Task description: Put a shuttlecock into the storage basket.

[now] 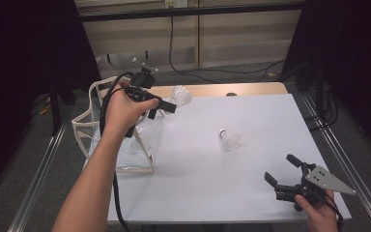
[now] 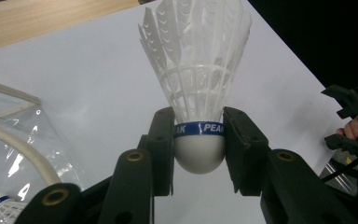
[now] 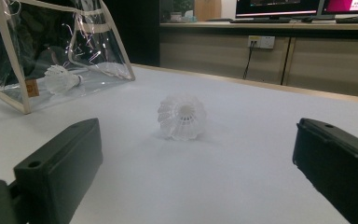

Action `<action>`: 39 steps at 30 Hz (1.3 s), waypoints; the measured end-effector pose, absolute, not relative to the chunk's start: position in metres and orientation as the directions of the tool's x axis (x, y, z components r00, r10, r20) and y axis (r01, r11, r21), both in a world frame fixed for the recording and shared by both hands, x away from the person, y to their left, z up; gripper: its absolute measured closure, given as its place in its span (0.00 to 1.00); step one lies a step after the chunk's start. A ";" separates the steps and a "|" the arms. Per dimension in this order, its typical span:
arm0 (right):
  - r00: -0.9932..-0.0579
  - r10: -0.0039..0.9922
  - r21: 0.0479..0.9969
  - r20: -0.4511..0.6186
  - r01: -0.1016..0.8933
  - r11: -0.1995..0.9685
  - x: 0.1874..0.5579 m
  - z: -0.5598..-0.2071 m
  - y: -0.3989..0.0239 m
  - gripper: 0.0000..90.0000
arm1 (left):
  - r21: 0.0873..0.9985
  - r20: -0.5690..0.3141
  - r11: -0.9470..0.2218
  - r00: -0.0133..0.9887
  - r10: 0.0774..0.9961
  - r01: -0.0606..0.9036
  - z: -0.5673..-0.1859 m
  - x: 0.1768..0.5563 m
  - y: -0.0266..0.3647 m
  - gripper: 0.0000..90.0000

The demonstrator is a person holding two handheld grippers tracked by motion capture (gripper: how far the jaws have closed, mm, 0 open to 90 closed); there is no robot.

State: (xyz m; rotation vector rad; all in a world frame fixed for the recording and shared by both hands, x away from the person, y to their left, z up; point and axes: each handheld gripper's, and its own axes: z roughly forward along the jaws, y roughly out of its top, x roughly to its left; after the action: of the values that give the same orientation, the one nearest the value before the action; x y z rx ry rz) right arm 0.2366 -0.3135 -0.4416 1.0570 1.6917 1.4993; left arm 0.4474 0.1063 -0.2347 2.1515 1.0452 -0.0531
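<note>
Left tongs (image 2: 199,144) clamped on a shuttlecock (image 2: 196,65), pads pinching the white cork base right at the blue band, feathers pointing away from the hand. In the high view, same left tongs (image 1: 170,106) held up over the counter (image 1: 270,121), just past the top edge of the clear bag (image 1: 125,145), with the held shuttlecock (image 1: 180,95) sticking out toward the far side of the counter. Left hand (image 1: 123,108) wrapped around the tool, cable trailing down along the forearm.

Second shuttlecock (image 1: 228,139) lying on its side on the white counter, roughly mid-counter, well apart from both tongs. Same one (image 3: 182,116) sitting straight ahead of the right tongs (image 3: 196,158), feather skirt facing that camera.

Right tongs (image 1: 282,169) wide open, nothing between the jaws, low near the counter's near right corner, gripped by the right hand (image 1: 321,212). Grey three-cornered plate on top.

Clear bag with cream trim (image 3: 58,56) standing at the counter's left edge, handles up. Third shuttlecock (image 3: 60,78) resting inside on the bottom; also peeking into the lower left of the left gripper view (image 2: 0,210).

Wooden strip along the counter's far edge, dark curtains both sides, cables on the floor behind.
</note>
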 end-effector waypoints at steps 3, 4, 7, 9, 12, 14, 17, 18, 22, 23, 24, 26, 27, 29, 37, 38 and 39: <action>-0.475 0.879 0.988 0.049 0.154 0.028 0.237 -0.442 -0.314 0.01 | 0.595 -0.330 -0.399 0.664 0.671 0.698 -0.234 0.449 0.108 0.73; -0.476 0.878 0.988 0.046 0.153 0.032 0.237 -0.442 -0.314 0.01 | 0.595 -0.328 -0.398 0.663 0.673 0.698 -0.233 0.449 0.109 0.73; -0.476 0.878 0.988 0.043 0.151 0.033 0.237 -0.442 -0.314 0.01 | 0.594 -0.324 -0.395 0.658 0.680 0.701 -0.232 0.450 0.111 0.73; -0.474 0.879 0.988 0.046 0.152 0.031 0.237 -0.441 -0.314 0.01 | 0.594 -0.325 -0.393 0.657 0.681 0.702 -0.232 0.451 0.111 0.73; -0.475 0.879 0.988 0.046 0.152 0.031 0.237 -0.442 -0.314 0.01 | 0.593 -0.323 -0.395 0.657 0.681 0.702 -0.232 0.451 0.111 0.73; -0.476 0.878 0.988 0.046 0.151 0.031 0.237 -0.441 -0.314 0.01 | 0.592 -0.321 -0.398 0.659 0.681 0.700 -0.231 0.451 0.111 0.73; -0.476 0.878 0.988 0.049 0.152 0.027 0.237 -0.441 -0.314 0.01 | 0.594 -0.317 -0.401 0.661 0.681 0.698 -0.229 0.452 0.111 0.73; -0.477 0.878 0.988 0.046 0.151 0.030 0.237 -0.441 -0.314 0.01 | 0.594 -0.316 -0.402 0.662 0.680 0.697 -0.229 0.452 0.111 0.73; -0.476 0.878 0.988 0.046 0.152 0.031 0.237 -0.441 -0.314 0.01 | 0.596 -0.314 -0.397 0.658 0.685 0.698 -0.226 0.452 0.112 0.73; -0.476 0.878 0.988 0.045 0.151 0.031 0.237 -0.441 -0.314 0.01 | 0.596 -0.312 -0.397 0.657 0.686 0.698 -0.226 0.452 0.113 0.73; -0.476 0.878 0.988 0.044 0.151 0.032 0.237 -0.441 -0.314 0.01 | 0.597 -0.312 -0.397 0.657 0.687 0.698 -0.225 0.452 0.113 0.73; -0.476 0.878 0.988 0.045 0.151 0.031 0.237 -0.441 -0.314 0.01 | 0.597 -0.313 -0.394 0.655 0.688 0.699 -0.225 0.452 0.114 0.73; -0.476 0.878 0.988 0.046 0.151 0.031 0.237 -0.441 -0.314 0.01 | 0.598 -0.312 -0.393 0.655 0.689 0.698 -0.224 0.452 0.114 0.73; -0.477 0.878 0.988 0.043 0.151 0.034 0.236 -0.441 -0.314 0.01 | 0.598 -0.311 -0.394 0.654 0.689 0.698 -0.223 0.453 0.115 0.73; -0.475 0.879 0.988 0.044 0.150 0.031 0.237 -0.441 -0.314 0.01 | 0.598 -0.306 -0.390 0.649 0.696 0.700 -0.220 0.454 0.118 0.73; -0.475 0.878 0.988 0.049 0.152 0.027 0.236 -0.441 -0.314 0.01 | 0.599 -0.305 -0.390 0.650 0.696 0.699 -0.220 0.454 0.118 0.73; -0.476 0.878 0.988 0.049 0.151 0.027 0.236 -0.441 -0.314 0.01 | 0.599 -0.303 -0.390 0.649 0.698 0.699 -0.220 0.454 0.119 0.73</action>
State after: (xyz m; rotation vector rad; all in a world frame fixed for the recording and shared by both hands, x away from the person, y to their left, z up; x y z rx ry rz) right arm 0.2365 -0.3141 -0.4412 1.0541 1.6884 1.5021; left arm 0.4537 0.1185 -0.2195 2.1496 1.0796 -0.0024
